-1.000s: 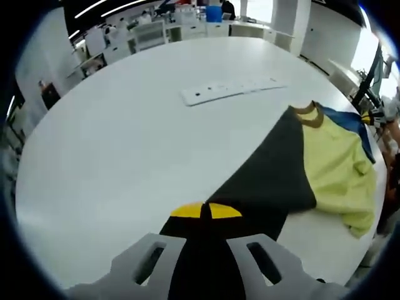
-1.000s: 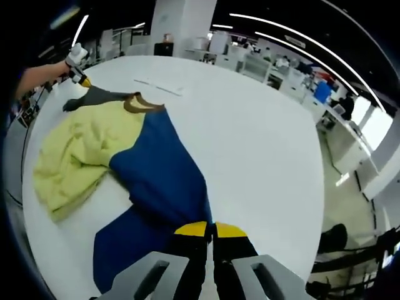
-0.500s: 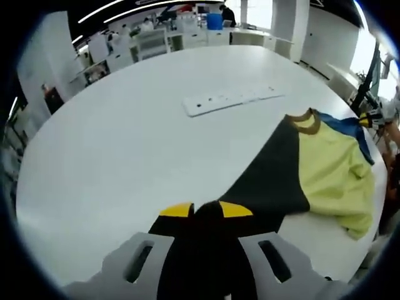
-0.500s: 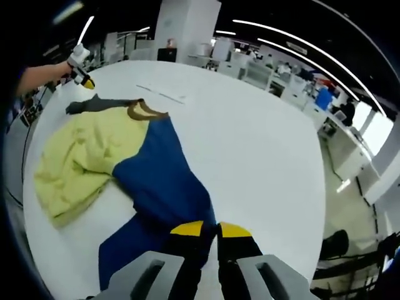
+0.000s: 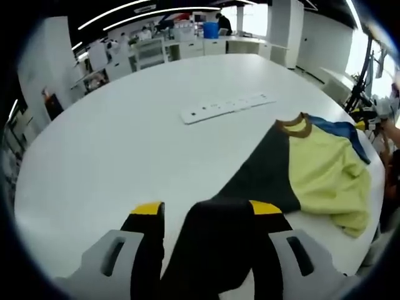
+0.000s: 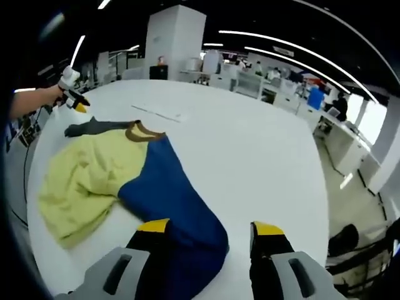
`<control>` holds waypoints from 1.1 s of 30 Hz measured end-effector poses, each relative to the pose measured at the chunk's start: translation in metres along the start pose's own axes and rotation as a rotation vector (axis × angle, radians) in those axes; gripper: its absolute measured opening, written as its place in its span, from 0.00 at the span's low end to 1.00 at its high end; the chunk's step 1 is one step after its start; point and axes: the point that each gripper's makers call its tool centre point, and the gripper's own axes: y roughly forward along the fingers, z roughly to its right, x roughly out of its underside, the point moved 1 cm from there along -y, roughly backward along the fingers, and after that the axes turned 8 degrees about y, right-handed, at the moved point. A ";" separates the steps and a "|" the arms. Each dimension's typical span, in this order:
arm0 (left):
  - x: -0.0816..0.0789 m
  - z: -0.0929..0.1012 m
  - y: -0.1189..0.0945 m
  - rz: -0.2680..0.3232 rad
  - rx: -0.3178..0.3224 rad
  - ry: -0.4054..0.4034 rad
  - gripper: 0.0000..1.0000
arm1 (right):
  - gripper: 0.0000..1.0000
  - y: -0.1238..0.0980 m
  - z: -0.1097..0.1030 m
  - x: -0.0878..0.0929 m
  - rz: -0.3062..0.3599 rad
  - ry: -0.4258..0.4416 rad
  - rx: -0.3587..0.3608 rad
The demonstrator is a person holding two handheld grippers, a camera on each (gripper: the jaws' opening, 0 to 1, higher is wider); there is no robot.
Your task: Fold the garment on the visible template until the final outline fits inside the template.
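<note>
Left gripper (image 5: 206, 212) spread wide over garment (image 5: 300, 169), right gripper (image 6: 212, 230) equally wide, no legible writing

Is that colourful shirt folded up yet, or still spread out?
Spread out, not folded: the shirt lies stretched across the table, sleeves out, its yellow middle rumpled.

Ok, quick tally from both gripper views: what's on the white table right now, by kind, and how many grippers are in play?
Garments: 1, the yellow, blue and dark grey shirt
Power strips: 1, the white power strip
Grippers: 2, left gripper and right gripper, both with jaws open
Tables: 1, the white table
Total: 5
</note>
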 end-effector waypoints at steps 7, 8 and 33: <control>-0.001 0.011 -0.010 0.066 0.032 -0.047 0.70 | 0.59 -0.009 -0.007 -0.006 0.040 0.053 -0.029; -0.001 0.012 -0.011 0.068 0.033 -0.044 0.70 | 0.60 -0.009 -0.008 -0.006 0.043 0.057 -0.033; 0.011 0.089 -0.055 0.172 0.158 -0.066 0.72 | 0.64 -0.037 -0.056 -0.001 0.086 0.084 -0.112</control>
